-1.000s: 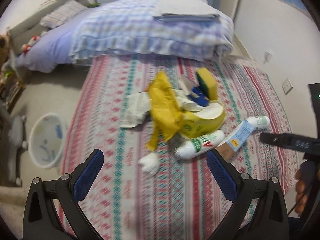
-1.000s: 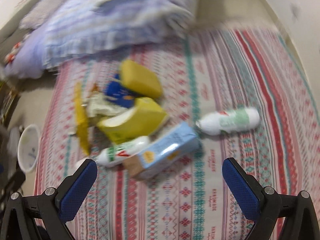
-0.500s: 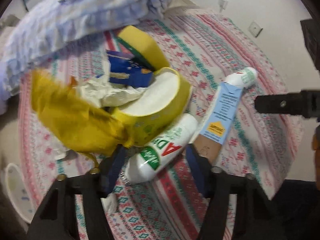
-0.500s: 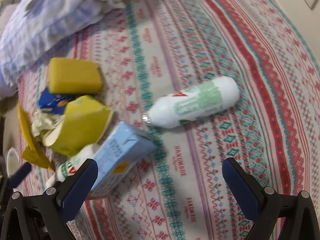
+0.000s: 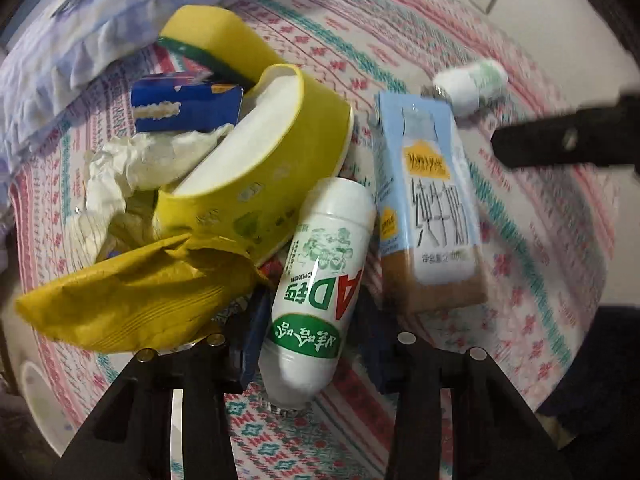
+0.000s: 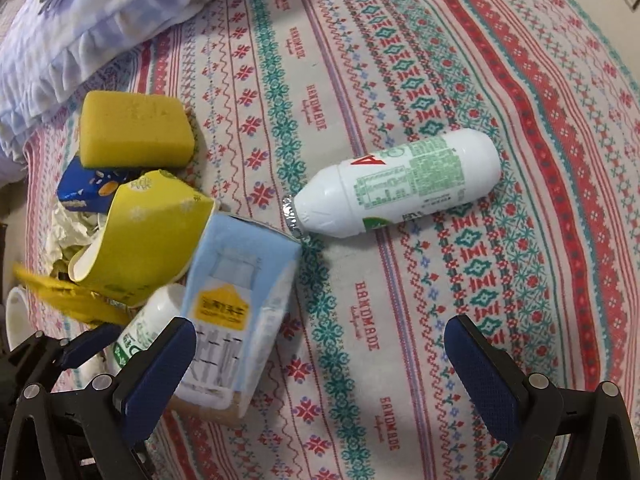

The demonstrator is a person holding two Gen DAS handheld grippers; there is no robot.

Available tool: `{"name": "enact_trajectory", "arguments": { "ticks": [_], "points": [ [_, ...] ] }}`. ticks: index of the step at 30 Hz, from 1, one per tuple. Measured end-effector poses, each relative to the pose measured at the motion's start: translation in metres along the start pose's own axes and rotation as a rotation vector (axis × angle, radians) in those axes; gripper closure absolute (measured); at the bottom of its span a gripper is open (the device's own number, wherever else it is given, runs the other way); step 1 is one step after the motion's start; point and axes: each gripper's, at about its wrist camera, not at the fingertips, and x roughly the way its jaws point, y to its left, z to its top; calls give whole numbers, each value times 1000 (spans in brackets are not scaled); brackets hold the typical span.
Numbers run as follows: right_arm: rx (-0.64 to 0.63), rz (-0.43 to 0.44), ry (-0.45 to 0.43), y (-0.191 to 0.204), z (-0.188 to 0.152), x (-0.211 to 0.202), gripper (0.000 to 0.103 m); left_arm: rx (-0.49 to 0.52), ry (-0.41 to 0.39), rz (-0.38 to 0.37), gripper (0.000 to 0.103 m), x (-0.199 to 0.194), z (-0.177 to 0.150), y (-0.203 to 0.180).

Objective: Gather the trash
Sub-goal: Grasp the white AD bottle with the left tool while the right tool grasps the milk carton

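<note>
A white bottle with a green and red label (image 5: 320, 280) lies in a trash pile on the patterned bedspread (image 6: 460, 80). My left gripper (image 5: 312, 344) points down over it, its jaws closing with the blue pads against the bottle's sides. Touching the bottle are a light-blue milk carton (image 5: 432, 200), a squashed yellow paper cup (image 5: 256, 184) and a yellow wrapper (image 5: 140, 300). My right gripper (image 6: 320, 360) hangs open over bare bedspread, its left finger beside the carton (image 6: 236, 292). A second white bottle (image 6: 400, 184) lies ahead of it.
A yellow sponge (image 6: 132, 128), a blue packet (image 6: 84, 188) and crumpled tissue (image 5: 120, 168) sit behind the cup. A folded lilac quilt (image 6: 80, 20) fills the far left. A white bin (image 5: 36, 400) stands on the floor beside the bed. The wall is close on the right.
Both grippers have dropped towards the bed. The left one rolled, moved in over the pile and narrowed its jaws around the nearer white bottle. The right one stayed wide open.
</note>
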Motion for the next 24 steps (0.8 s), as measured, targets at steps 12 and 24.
{"name": "enact_trajectory", "arguments": {
  "ticks": [12, 24],
  "points": [
    [1, -9, 18, 9, 5, 11, 0, -313, -195, -257, 63, -112, -52, 34],
    [-32, -32, 79, 66, 7, 48, 0, -698, -271, -240, 62, -164, -135, 142]
  ]
}}
